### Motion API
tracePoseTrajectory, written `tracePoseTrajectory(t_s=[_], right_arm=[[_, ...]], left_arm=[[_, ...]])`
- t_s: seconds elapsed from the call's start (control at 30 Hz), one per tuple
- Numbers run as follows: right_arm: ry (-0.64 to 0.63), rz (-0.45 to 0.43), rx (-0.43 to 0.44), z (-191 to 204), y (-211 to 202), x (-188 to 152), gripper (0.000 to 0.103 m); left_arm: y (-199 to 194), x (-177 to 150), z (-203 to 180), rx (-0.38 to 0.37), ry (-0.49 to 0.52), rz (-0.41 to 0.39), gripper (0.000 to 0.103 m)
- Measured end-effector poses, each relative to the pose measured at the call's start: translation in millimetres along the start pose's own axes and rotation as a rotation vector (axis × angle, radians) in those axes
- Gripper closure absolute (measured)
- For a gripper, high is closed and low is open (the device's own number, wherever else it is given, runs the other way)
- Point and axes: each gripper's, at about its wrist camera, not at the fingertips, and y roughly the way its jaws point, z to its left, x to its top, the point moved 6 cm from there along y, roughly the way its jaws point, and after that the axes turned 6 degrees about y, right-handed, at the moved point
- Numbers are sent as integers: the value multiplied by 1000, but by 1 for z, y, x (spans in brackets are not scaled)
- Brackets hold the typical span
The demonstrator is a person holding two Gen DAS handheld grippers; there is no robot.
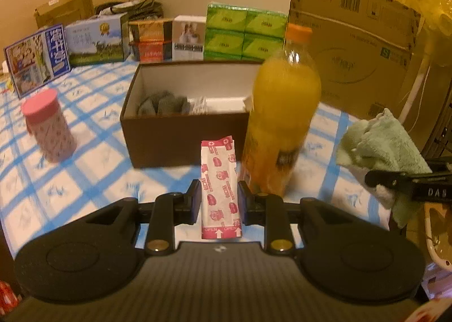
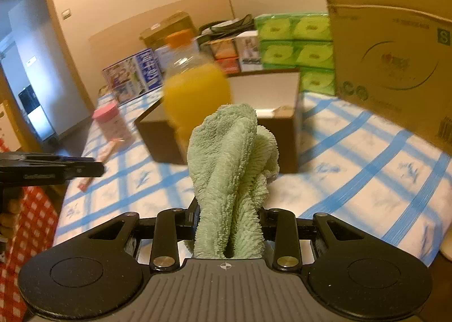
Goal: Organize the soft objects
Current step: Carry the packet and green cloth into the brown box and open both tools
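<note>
Two soft things are in my grips, and I take the bigger first. My right gripper [image 2: 229, 216] is clamped on the green towel [image 2: 231, 163]: the plush bunches between the fingers and stands up past the tips in a loose lobe, long axis running forward along the fingers toward the box [image 2: 285, 87]. I judge it light, limp and compressible, unlikely to slip; a hold on the gathered middle, as now, suits it, though the free end will flop wherever I tilt.

My left gripper [image 1: 219, 199] pinches the plaster packet [image 1: 219, 189] by its long edges. Flat, it points straight out past the fingertips, its "OPEN" end back by the palm. I judge it near weightless, thin and bendy, slick paper; an edge hold could buckle it. Ahead of those fingers sits the box, with the bottle [image 1: 282, 124] just right of the tips.
</note>
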Motion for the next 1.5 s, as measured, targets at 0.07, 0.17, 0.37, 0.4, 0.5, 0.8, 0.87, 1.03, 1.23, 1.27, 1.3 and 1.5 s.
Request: tracePoseTrajectory(t_s=[0.07, 0.17, 0.37, 0.4, 0.5, 0.8, 0.87, 1.03, 1.23, 1.27, 1.3, 1.5], right_arm=[[-3, -17, -8, -12, 2, 17, 69], [-15, -48, -9, -28, 9, 43, 69], [-18, -102, 39, -46, 46, 101, 69], [-17, -106, 54, -49, 53, 109, 69], [-16, -105, 96, -57, 79, 130, 69], [-15, -40, 163, -75, 164, 166, 69], [-25, -22, 163, -76, 182, 171, 69], [-20, -4, 177, -72, 217, 182, 62], [27, 5, 123, -81, 248, 188, 35], [27, 4, 123, -82, 250, 188, 35], [20, 7, 122, -82, 252, 188, 35], [-67, 23, 66, -83, 252, 183, 35]], left_arm=[[6, 13, 4, -2, 4, -16, 79], [17, 36, 14, 0, 8, -36, 79], [51, 86, 34, -10, 26, -71, 79], [59, 95, 37, -15, 24, -72, 79], [86, 116, 45, -30, 25, -64, 79], [182, 156, 41, -94, 61, 4, 79], [202, 161, 36, -110, 70, 18, 79], [238, 169, 33, -125, 63, 42, 79], [263, 168, 40, -130, 33, 65, 79], [267, 167, 41, -131, 34, 70, 79], [269, 166, 41, -132, 38, 73, 79], [284, 166, 36, -143, 55, 86, 78]])
